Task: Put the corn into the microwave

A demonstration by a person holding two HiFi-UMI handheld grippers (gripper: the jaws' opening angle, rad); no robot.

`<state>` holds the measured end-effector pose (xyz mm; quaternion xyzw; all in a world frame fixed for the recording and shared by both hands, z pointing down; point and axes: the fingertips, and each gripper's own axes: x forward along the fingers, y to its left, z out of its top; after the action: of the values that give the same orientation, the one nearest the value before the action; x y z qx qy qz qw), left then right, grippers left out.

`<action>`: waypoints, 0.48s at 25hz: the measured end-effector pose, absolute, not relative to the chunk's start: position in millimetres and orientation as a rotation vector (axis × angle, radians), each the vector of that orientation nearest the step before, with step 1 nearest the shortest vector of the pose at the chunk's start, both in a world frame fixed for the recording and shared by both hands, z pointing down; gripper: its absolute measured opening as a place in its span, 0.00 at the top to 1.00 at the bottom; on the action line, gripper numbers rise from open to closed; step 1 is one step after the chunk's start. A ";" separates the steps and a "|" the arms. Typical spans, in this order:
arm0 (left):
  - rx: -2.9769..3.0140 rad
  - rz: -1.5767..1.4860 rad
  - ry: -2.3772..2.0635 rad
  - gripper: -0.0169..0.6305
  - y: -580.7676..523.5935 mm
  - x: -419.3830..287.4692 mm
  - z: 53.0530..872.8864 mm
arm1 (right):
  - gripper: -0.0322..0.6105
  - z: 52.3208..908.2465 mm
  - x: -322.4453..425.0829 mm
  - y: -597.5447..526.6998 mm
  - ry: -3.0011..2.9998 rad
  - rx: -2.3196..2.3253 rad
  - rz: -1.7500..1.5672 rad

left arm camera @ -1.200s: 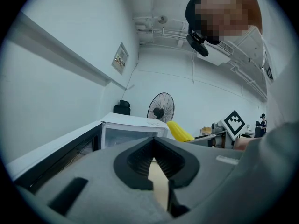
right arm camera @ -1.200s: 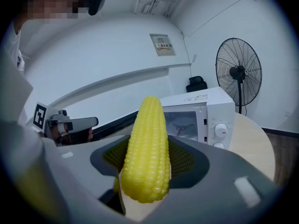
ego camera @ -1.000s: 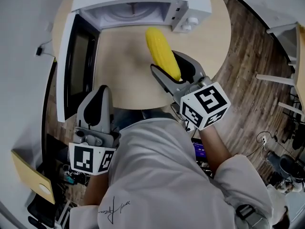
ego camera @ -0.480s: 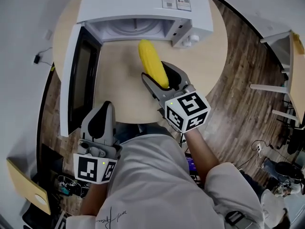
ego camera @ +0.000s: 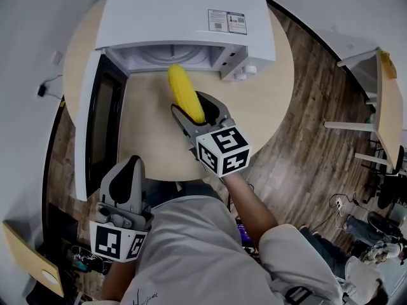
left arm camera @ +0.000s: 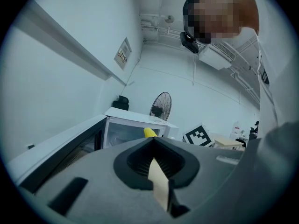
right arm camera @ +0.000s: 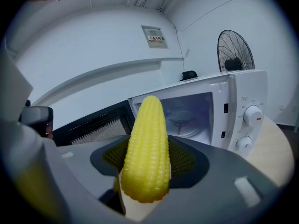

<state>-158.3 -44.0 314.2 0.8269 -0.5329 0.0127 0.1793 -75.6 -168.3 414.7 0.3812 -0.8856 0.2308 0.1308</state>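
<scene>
1. Yellow corn (ego camera: 185, 93) sits clamped in my right gripper (ego camera: 193, 112), jaws closed on its thick end. Its long axis runs along the jaws, with the tapered tip toward the open microwave (ego camera: 184, 18).
2. Corn is held above the table (ego camera: 267, 100), tip at the cavity mouth; door (ego camera: 102, 126) swung wide.
3. Versus a second ago: corn and right gripper are nearer the opening.
4. Left gripper (ego camera: 130, 170): jaws together, nothing held, at the table's near edge.

The microwave (ego camera: 184, 11) stands at the far side of the bench (ego camera: 270, 100), its door (ego camera: 102, 129) swung out to the left. The right claw (ego camera: 194, 110) holds the corn (ego camera: 183, 91) before the opening, its tip perhaps just at the mouth. The left claw (ego camera: 129, 178) sits by the near bench edge, near the door's end.
</scene>
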 end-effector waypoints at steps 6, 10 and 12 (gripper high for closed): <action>2.315 0.042 -1.513 0.97 -45.4 -166.5 322.5 | 0.54 428.7 -80.6 -191.3 -2.544 1.141 0.628; 2.304 0.067 -1.518 0.97 -44.9 -173.2 325.4 | 0.54 439.5 -84.3 -201.9 -2.517 1.155 0.624; 2.307 0.079 -1.520 0.97 -46.2 -175.2 325.9 | 0.54 445.4 -86.5 -207.3 -2.505 1.158 0.626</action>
<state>-175.2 -46.2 325.9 0.8198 -0.5402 0.0281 0.1879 -86.5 -207.3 445.4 0.4041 -0.8745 0.2187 0.1550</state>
